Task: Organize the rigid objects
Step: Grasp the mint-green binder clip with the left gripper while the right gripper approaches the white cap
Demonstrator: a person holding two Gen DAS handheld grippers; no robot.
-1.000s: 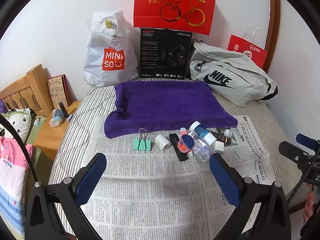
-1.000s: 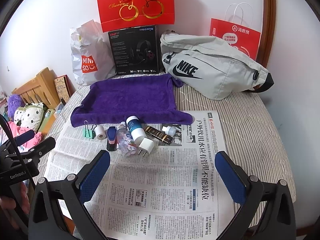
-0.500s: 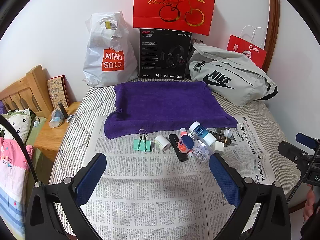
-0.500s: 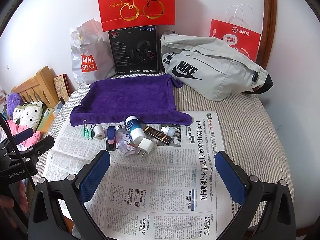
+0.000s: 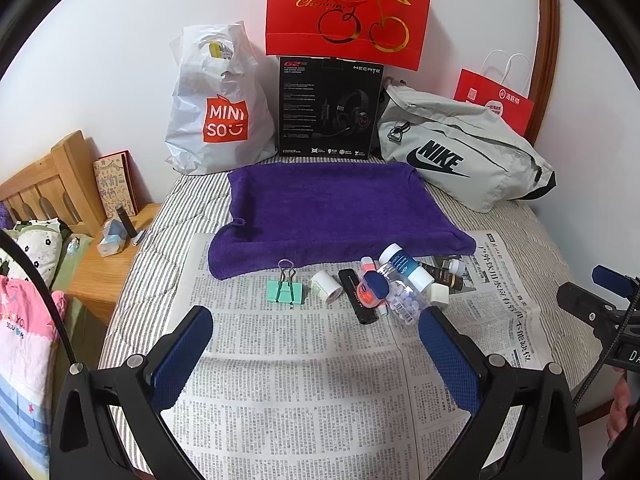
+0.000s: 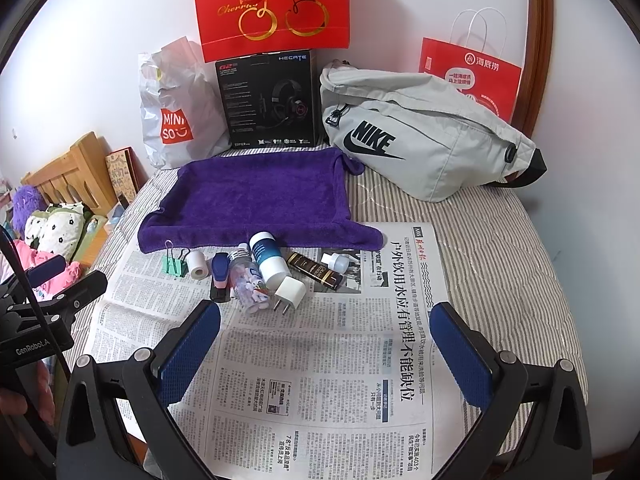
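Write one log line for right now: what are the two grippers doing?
left gripper: open, empty | right gripper: open, empty | small items: clustered on newspaper | purple towel: bare

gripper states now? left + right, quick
Left gripper: open, holding nothing, above the newspaper.
Right gripper: open, holding nothing.

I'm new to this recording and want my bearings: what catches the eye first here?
A purple towel lies spread on the striped bed, with a huddle of small items along its near edge on the newspaper: a green binder clip, bottles, a white plug. Behind, a red cherry gift bag tops a black headset box, beside a grey Nike bag.
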